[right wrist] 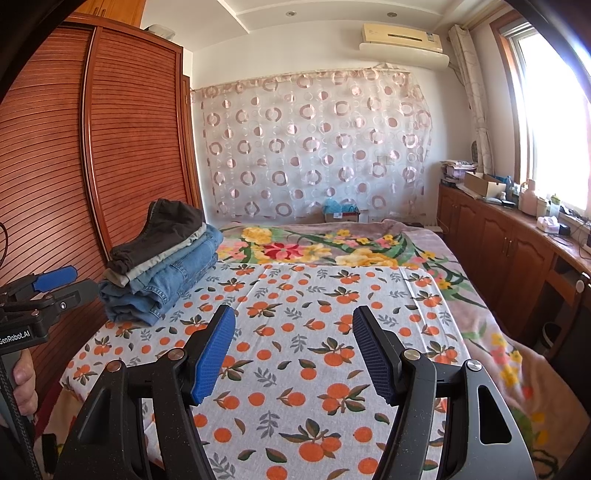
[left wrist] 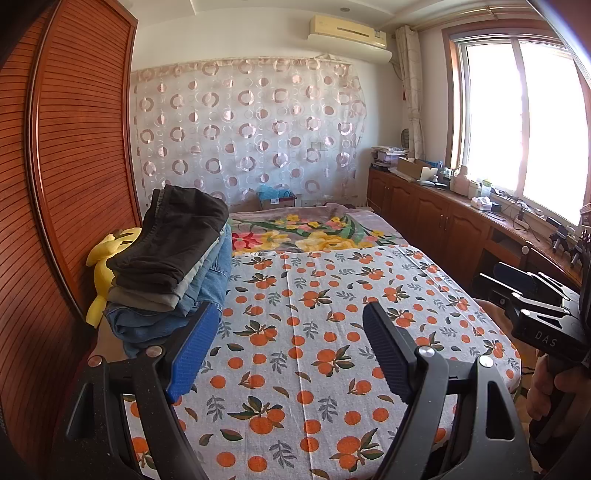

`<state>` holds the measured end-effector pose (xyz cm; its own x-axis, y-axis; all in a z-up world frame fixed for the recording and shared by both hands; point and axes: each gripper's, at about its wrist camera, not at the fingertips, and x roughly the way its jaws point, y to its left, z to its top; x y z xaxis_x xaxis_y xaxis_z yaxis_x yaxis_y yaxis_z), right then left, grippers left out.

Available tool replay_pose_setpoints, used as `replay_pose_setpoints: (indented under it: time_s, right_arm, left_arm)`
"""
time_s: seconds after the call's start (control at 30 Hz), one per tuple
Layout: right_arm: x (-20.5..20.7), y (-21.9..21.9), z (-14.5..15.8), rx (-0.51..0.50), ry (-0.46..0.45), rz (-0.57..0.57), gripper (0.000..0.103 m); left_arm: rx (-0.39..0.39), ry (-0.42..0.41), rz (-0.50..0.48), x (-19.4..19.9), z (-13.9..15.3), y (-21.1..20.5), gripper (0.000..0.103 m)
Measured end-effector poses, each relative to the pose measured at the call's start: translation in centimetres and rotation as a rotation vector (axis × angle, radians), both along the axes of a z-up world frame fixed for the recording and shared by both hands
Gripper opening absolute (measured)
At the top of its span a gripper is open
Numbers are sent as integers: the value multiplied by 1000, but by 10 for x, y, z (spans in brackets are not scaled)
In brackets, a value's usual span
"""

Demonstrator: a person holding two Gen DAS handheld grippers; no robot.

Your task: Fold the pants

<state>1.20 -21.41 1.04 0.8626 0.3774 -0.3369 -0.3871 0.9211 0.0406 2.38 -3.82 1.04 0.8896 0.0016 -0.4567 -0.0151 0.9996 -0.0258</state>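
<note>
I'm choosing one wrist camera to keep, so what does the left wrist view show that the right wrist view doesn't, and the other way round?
Only the left wrist view shows the yellow plush toy behind the stack, and the right gripper. Only the right wrist view shows the wardrobe's second door and the left gripper. Both show the stack of folded pants, the orange-print sheet, the circle-pattern curtain and the air conditioner.
</note>
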Motion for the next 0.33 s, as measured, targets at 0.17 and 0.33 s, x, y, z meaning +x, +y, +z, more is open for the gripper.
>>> replay_pose_setpoints:
  time_s: [0.17,0.33]
  right_arm:
    - [0,-1,0,0,-1,1,68]
    - [0,0,-1,2,3,-1,68]
  left_arm:
    - [0,1,0,0,0,0,81]
    - [0,0,0,0,0,0,81]
